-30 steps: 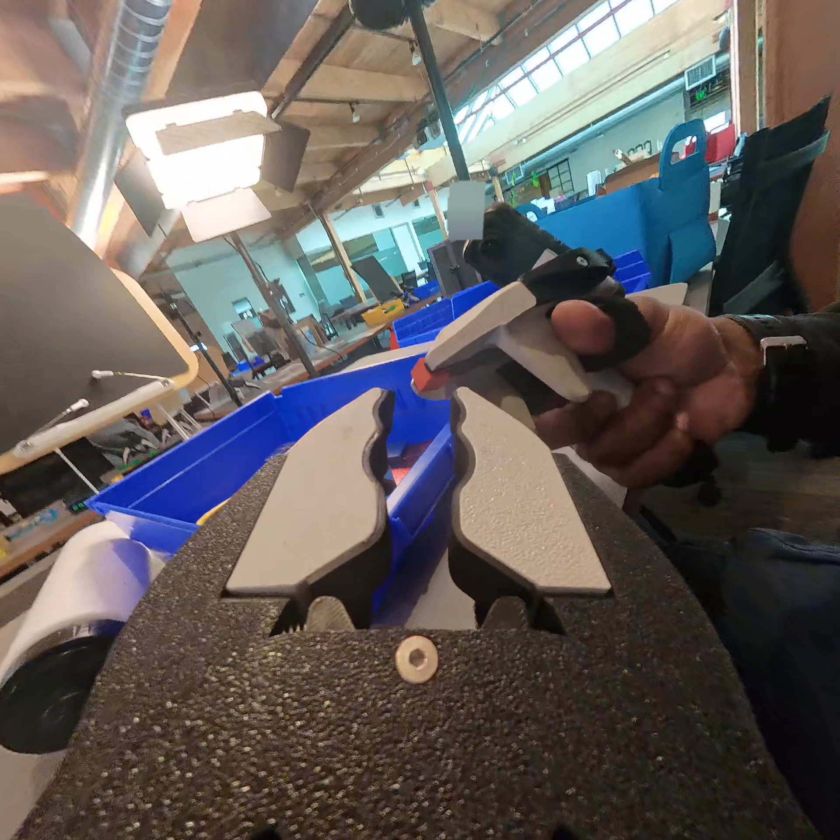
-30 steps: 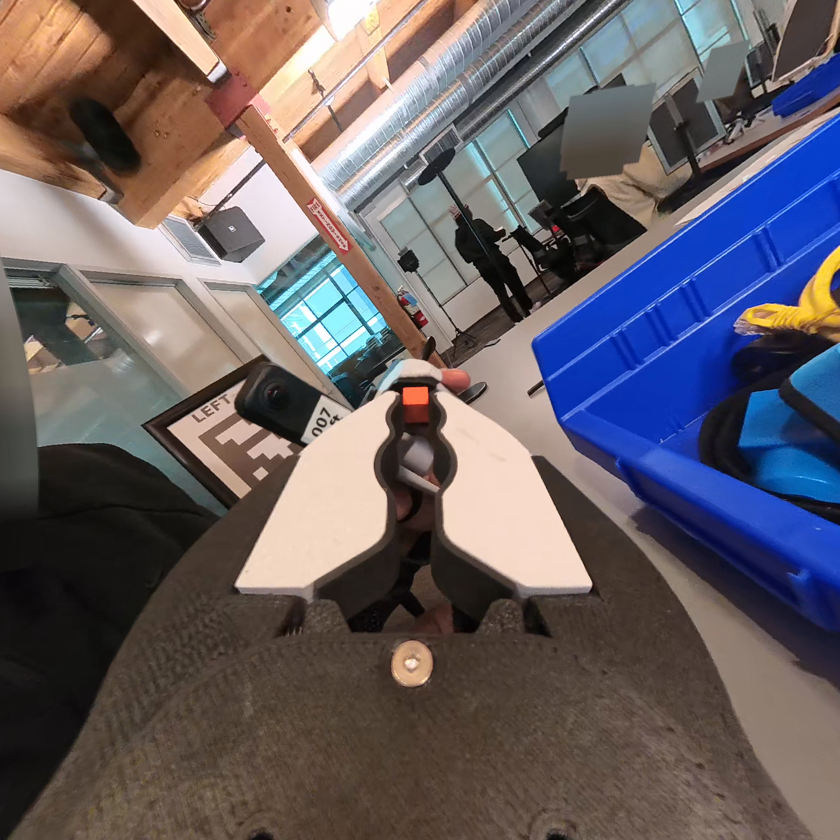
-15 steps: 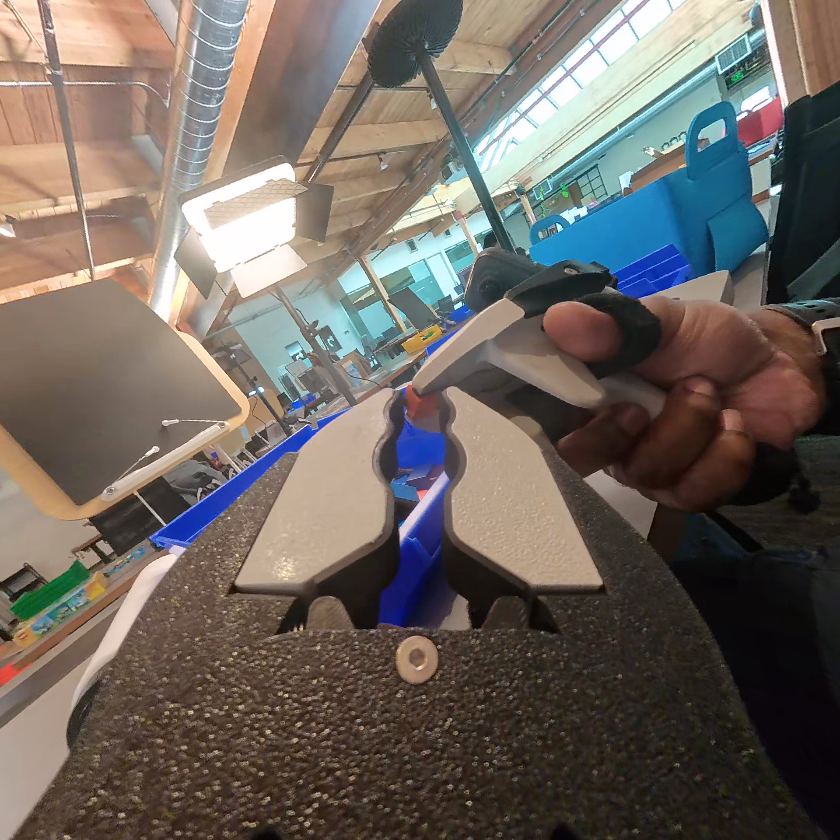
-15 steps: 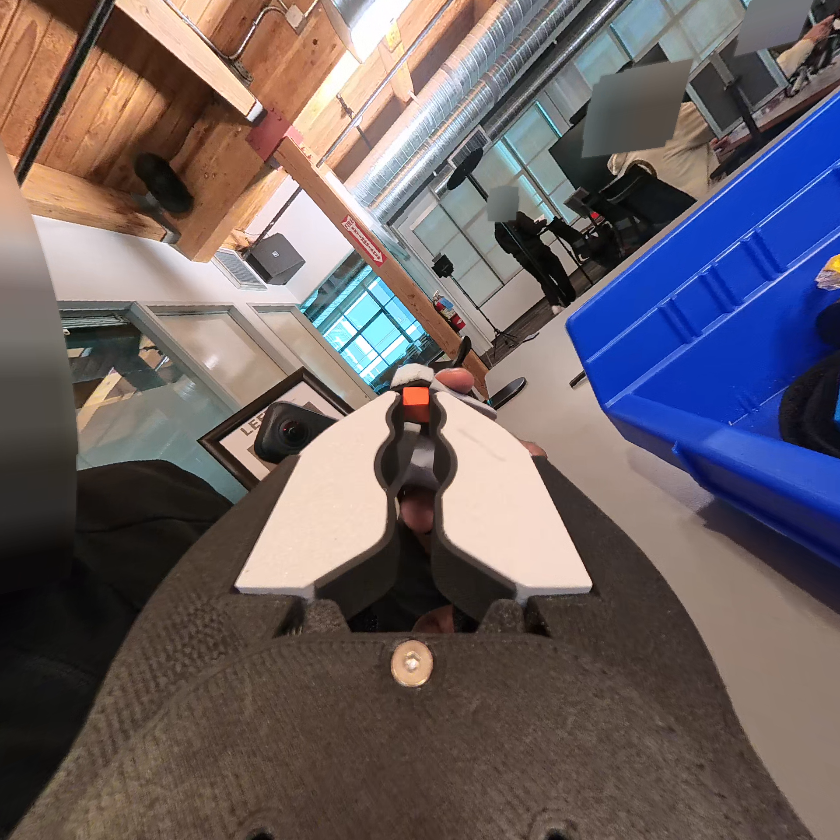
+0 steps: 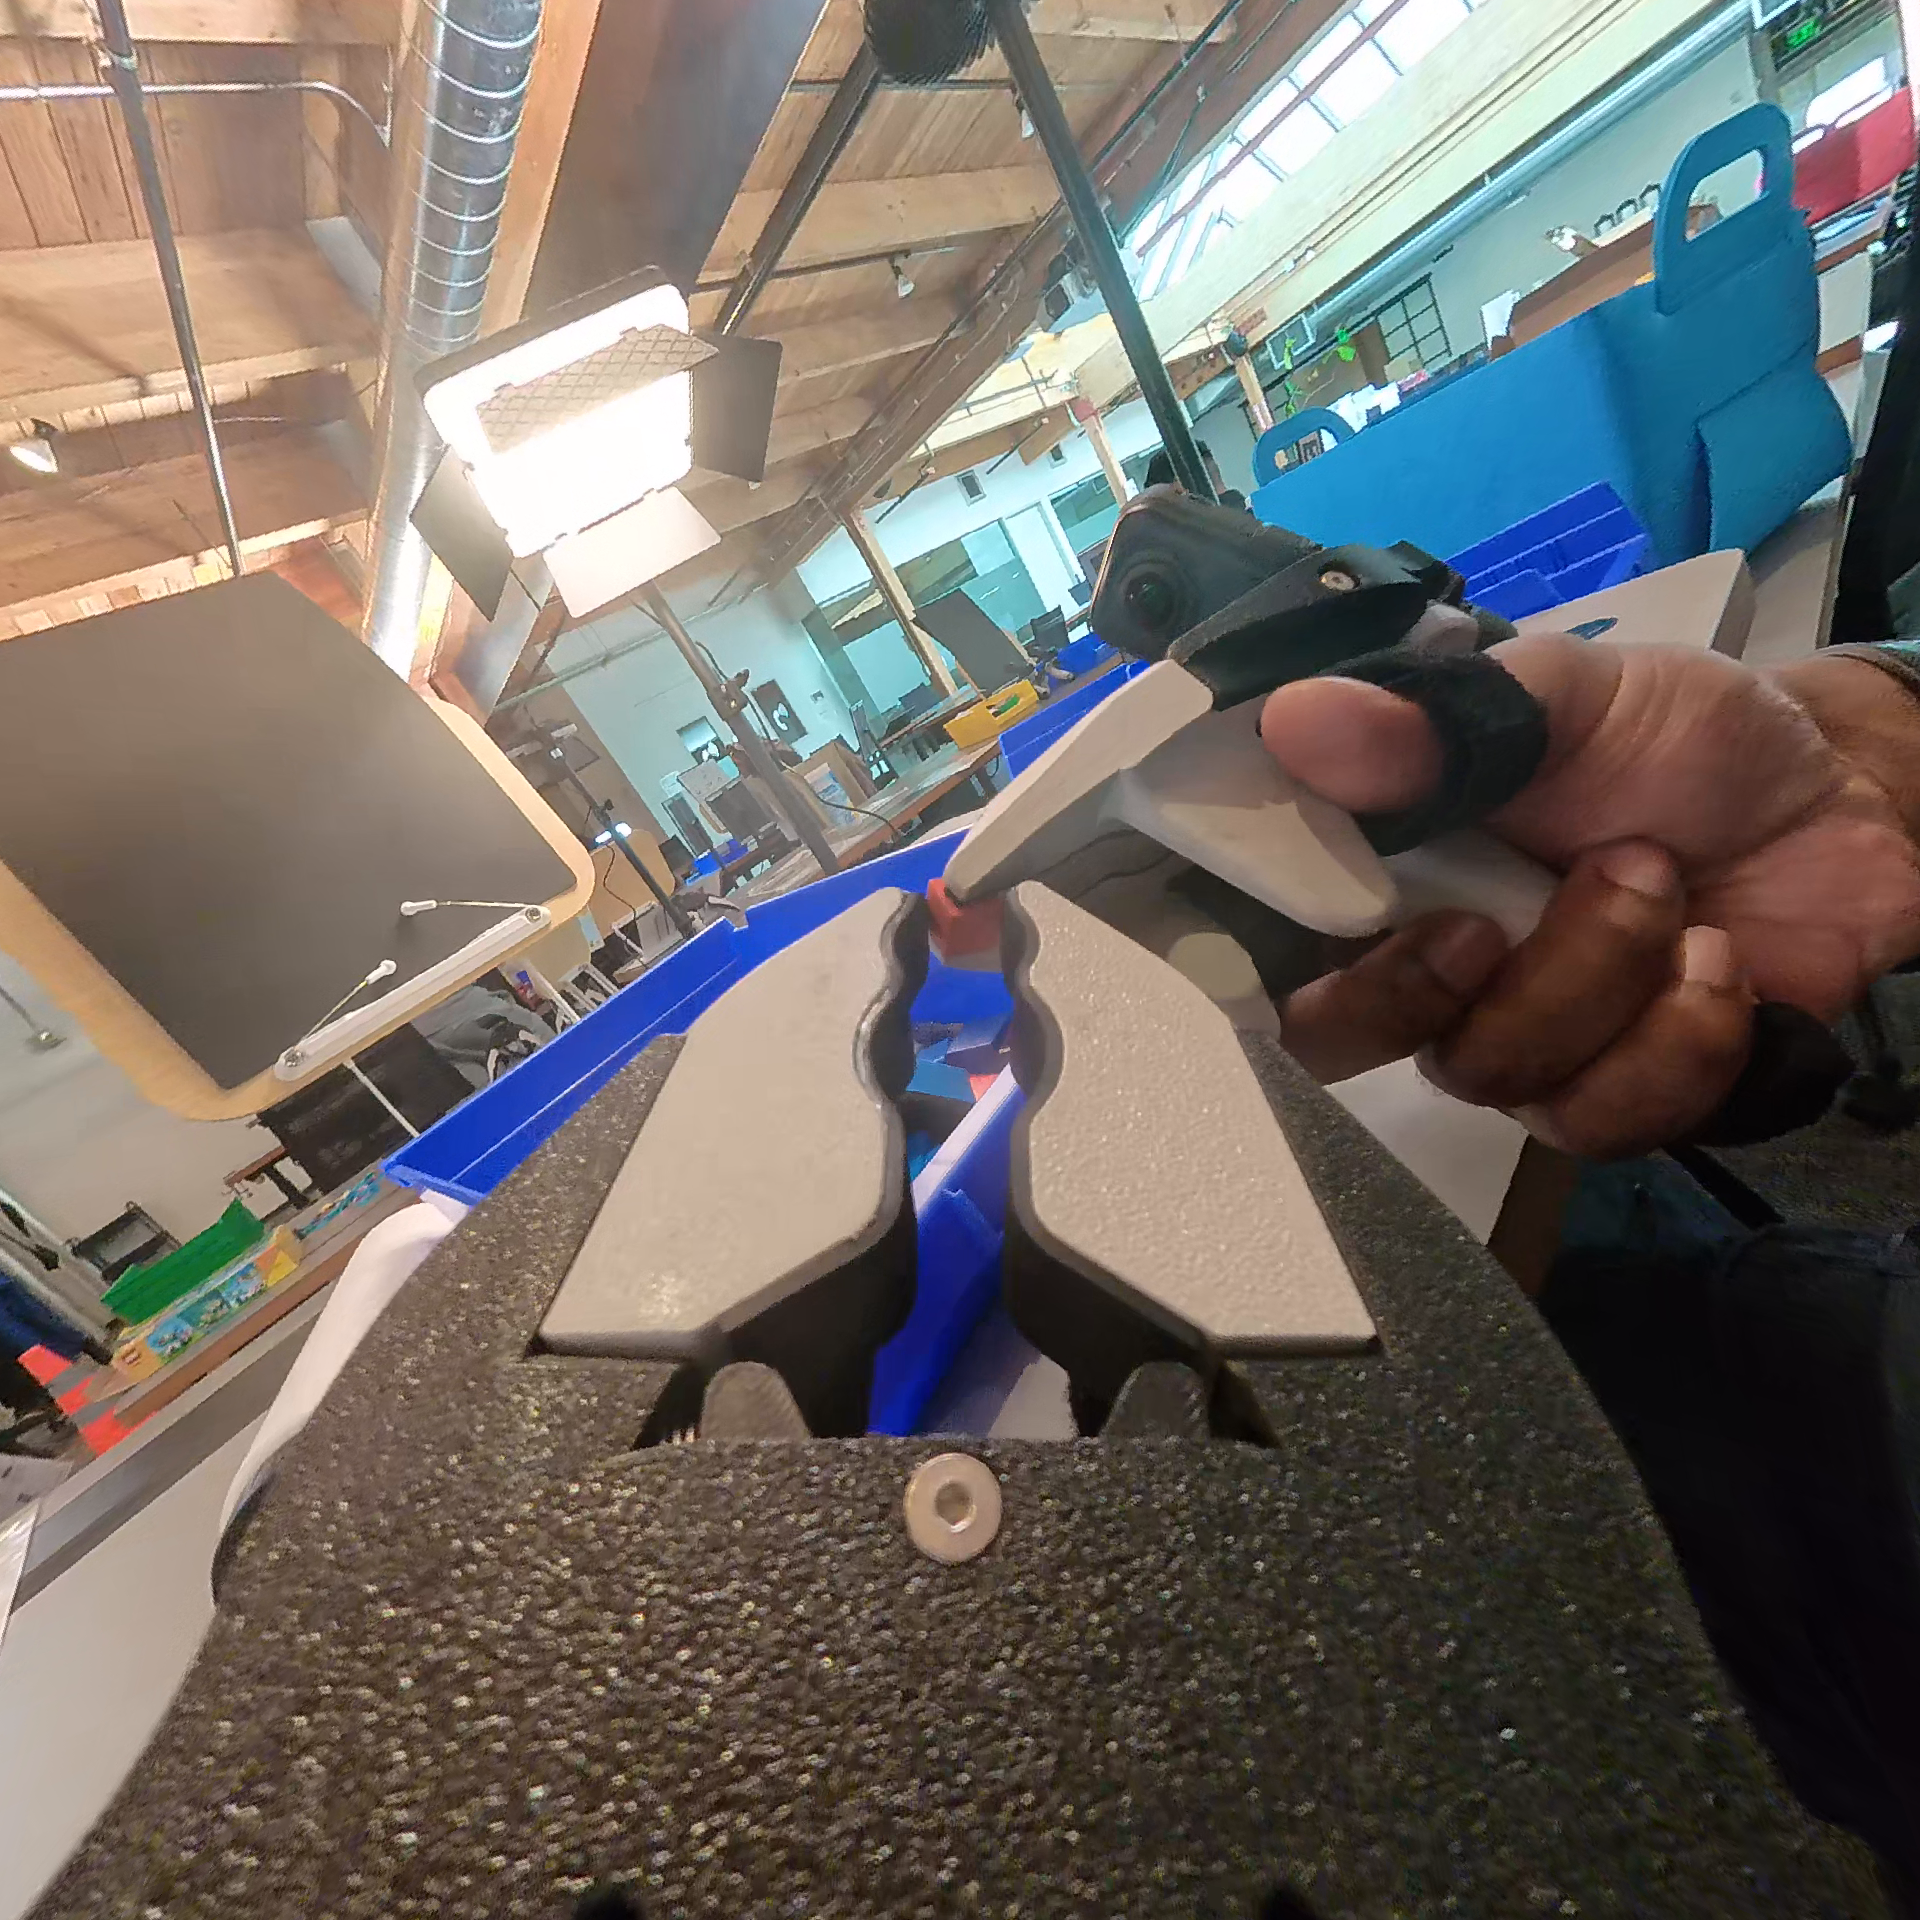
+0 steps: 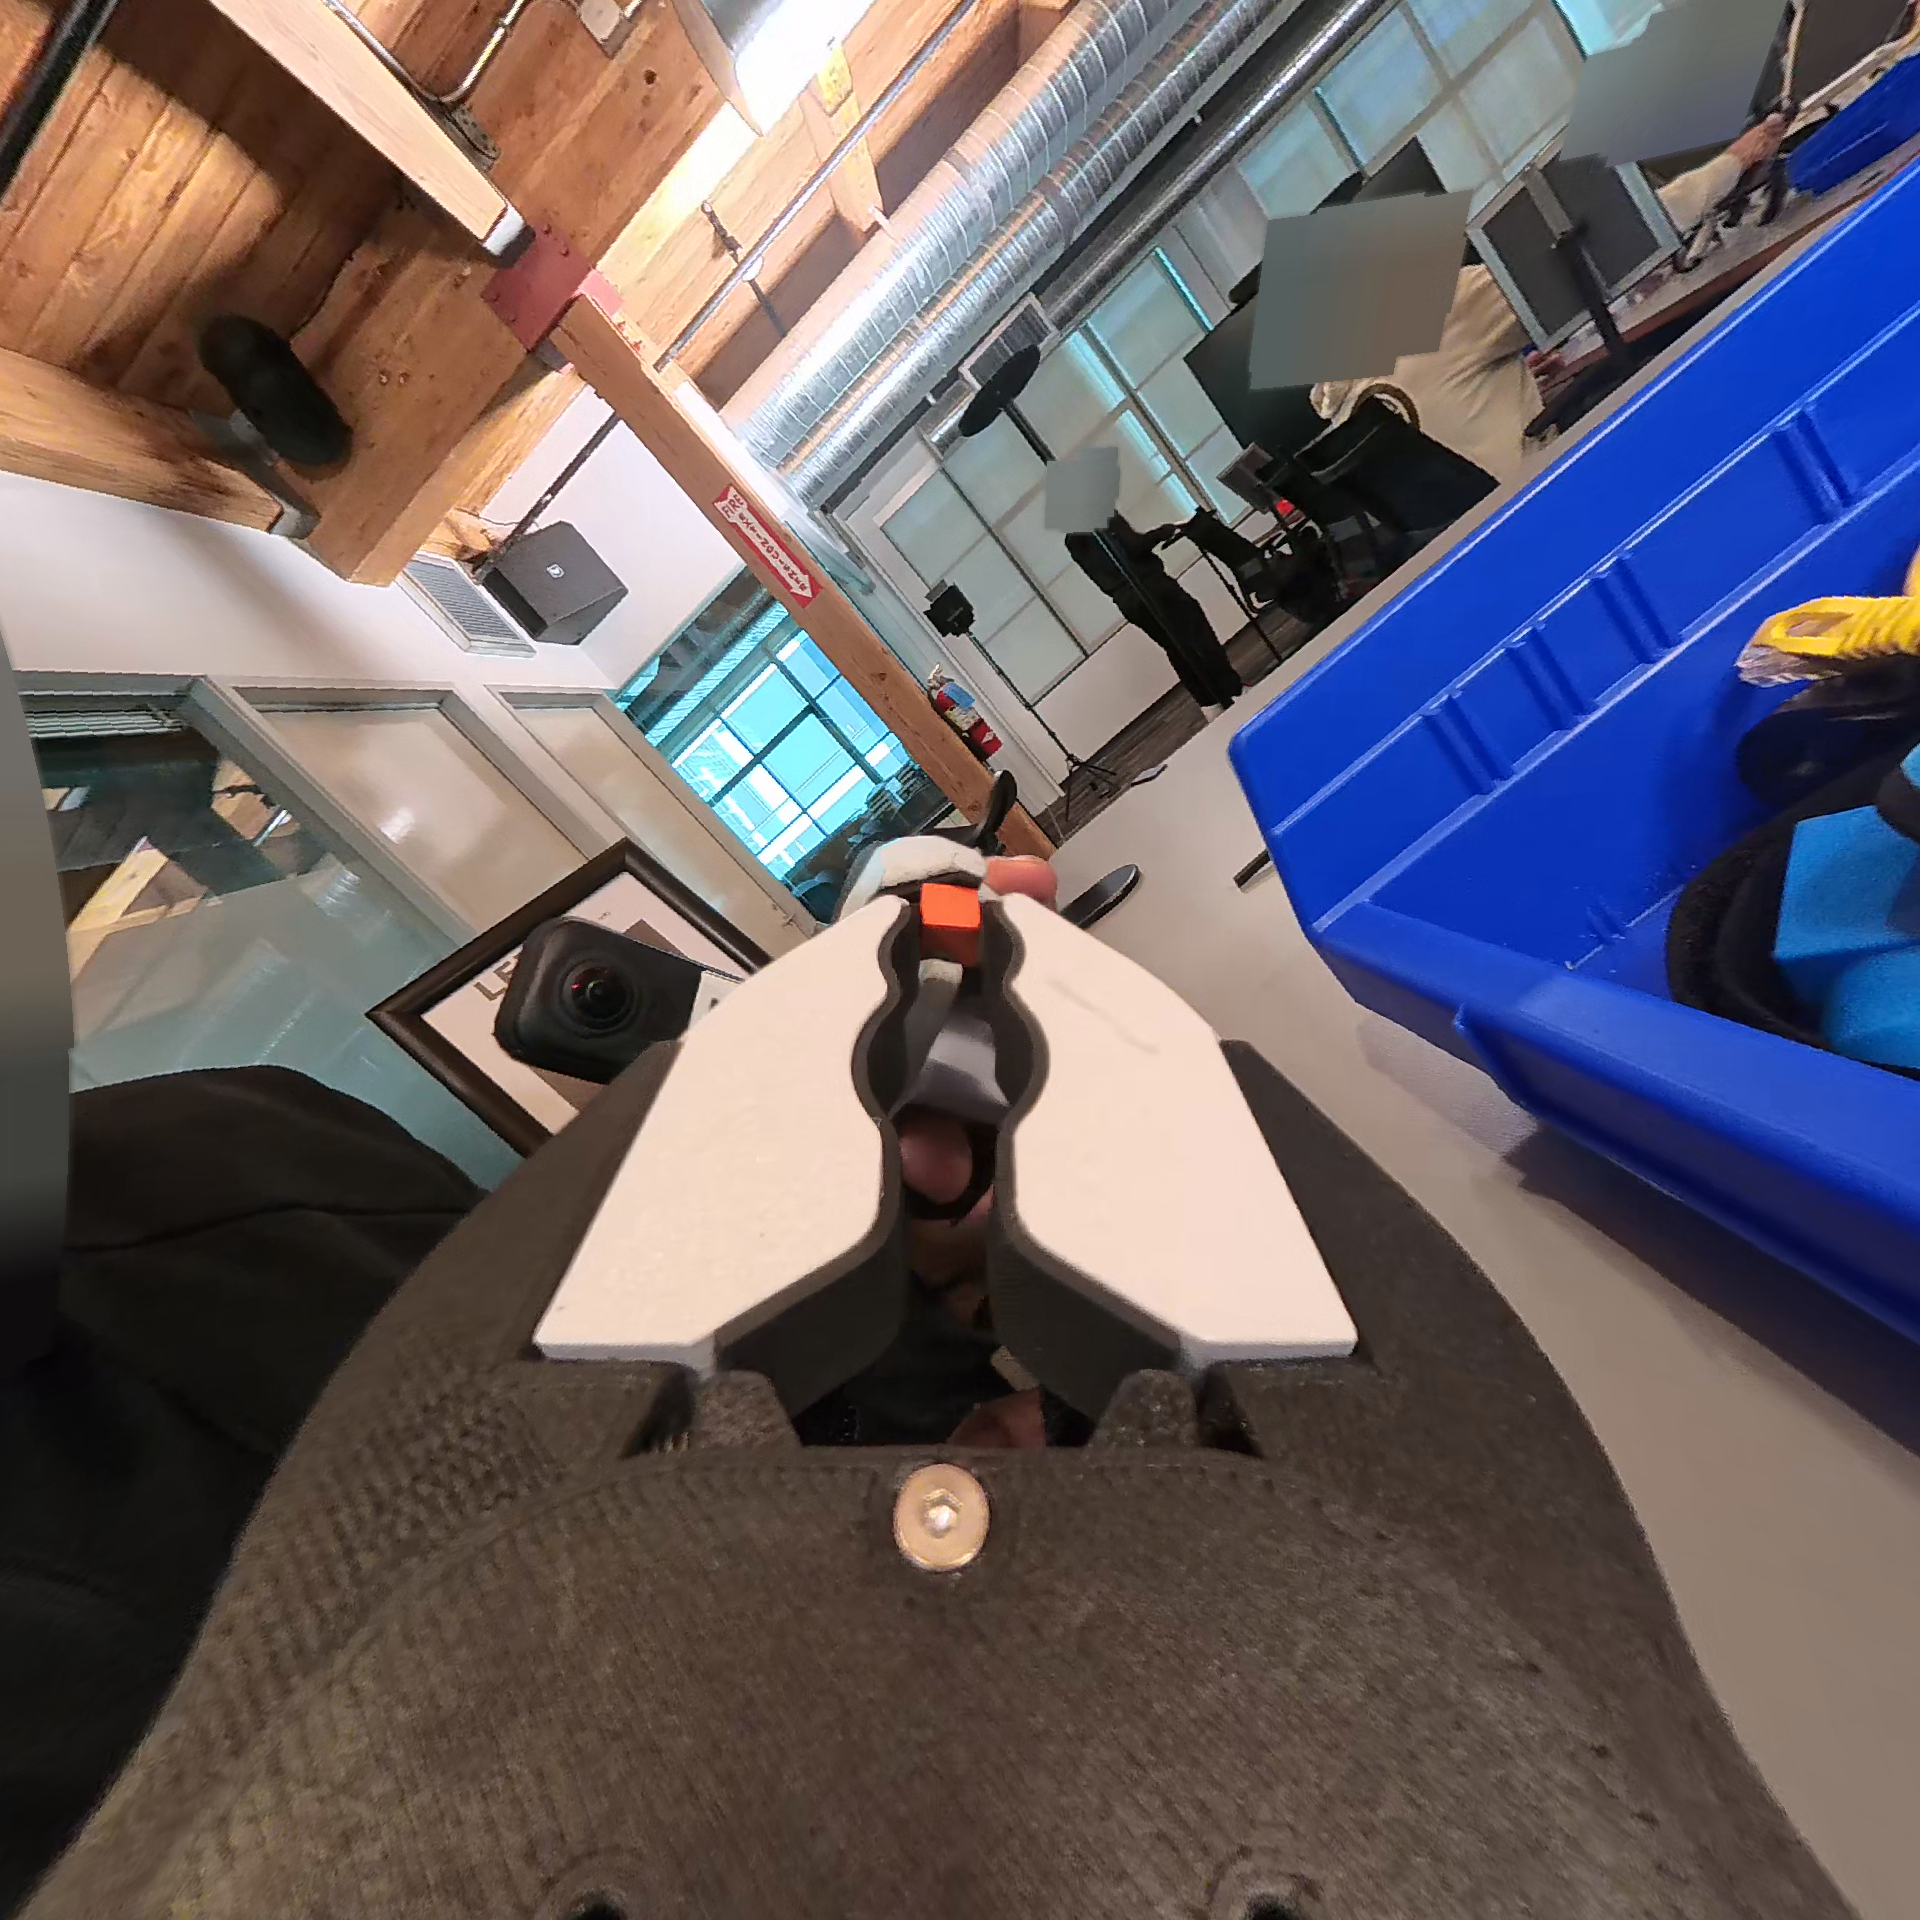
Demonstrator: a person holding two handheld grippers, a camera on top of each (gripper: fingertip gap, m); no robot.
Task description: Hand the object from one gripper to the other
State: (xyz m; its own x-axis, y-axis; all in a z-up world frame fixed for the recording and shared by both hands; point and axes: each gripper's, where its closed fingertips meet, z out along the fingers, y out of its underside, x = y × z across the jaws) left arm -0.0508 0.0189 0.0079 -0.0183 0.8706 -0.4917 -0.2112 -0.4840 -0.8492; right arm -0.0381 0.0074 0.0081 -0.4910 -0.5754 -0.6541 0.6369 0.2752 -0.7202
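The left gripper [image 5: 961, 914] has matt, grainy grey plastic fingers [image 5: 1153, 1143] on a rough, speckled black body, the orange block [image 6: 950, 914] looks like smooth matt plastic, the blue bin [image 6: 1558, 831] is glossy plastic, and the ceiling beams [image 6: 343, 208] are bare wood.

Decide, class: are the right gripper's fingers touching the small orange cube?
Touching. In the right wrist view, the small orange cube sits pinched between both fingers of the right gripper, no gap showing.
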